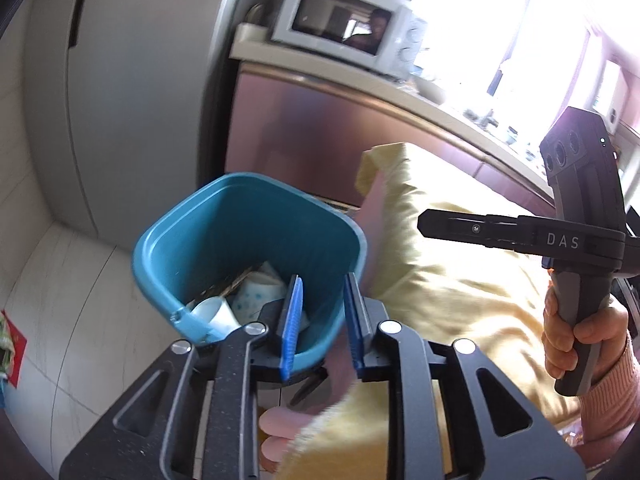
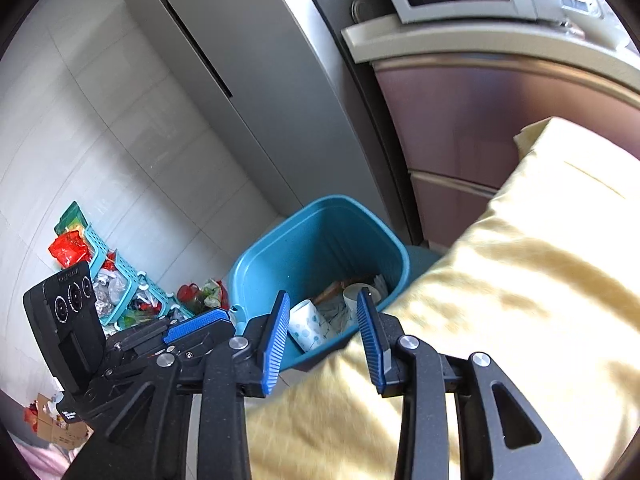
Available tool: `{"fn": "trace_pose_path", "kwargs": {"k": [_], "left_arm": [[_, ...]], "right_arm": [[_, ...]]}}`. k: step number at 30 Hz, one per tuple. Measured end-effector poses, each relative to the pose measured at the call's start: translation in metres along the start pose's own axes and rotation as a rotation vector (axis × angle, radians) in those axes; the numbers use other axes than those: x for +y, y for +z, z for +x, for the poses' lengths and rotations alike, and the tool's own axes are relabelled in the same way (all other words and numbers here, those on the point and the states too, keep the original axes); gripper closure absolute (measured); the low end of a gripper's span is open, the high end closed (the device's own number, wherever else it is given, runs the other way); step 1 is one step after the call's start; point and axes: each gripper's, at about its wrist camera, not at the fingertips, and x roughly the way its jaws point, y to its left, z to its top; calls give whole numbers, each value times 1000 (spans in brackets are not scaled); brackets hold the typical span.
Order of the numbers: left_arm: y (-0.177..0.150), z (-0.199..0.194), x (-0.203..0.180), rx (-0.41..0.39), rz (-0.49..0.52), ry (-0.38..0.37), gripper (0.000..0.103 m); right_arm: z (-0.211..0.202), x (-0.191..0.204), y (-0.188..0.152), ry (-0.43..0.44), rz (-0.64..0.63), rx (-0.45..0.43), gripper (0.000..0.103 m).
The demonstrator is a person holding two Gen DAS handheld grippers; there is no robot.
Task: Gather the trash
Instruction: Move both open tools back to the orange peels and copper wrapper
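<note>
A teal trash bin [image 1: 224, 240] stands on the floor beside a yellow-covered table; it also shows in the right wrist view [image 2: 320, 240]. Inside lie paper cups [image 2: 310, 322], wrappers and cardboard. My left gripper [image 1: 322, 320] is open and empty, hovering just above the bin's near rim. My right gripper [image 2: 324, 336] is open and empty, above the bin's near edge where it meets the cloth. The right gripper appears in the left wrist view [image 1: 576, 232], held in a hand at the right. The left gripper shows at lower left in the right wrist view [image 2: 132, 344].
A yellow tablecloth [image 2: 500, 300] covers the table at right. A grey refrigerator [image 2: 240, 92] stands behind the bin. A microwave [image 1: 344, 24] sits on the counter. A teal basket with bags and trash [image 2: 116, 292] sits on the tiled floor at left.
</note>
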Motion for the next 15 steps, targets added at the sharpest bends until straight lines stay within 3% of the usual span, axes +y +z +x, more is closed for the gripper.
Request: {"fn": "trace_pose_path", "kwargs": {"k": [9,15], "left_arm": [[5,-13,-63,-30,126,-106,67],[2,-2,-113,4,200,-212,66]], "right_arm": [[-71,-20,-25,-55,25,-120,66],[-121,-45,-56,-145,76,-189,64]]}}
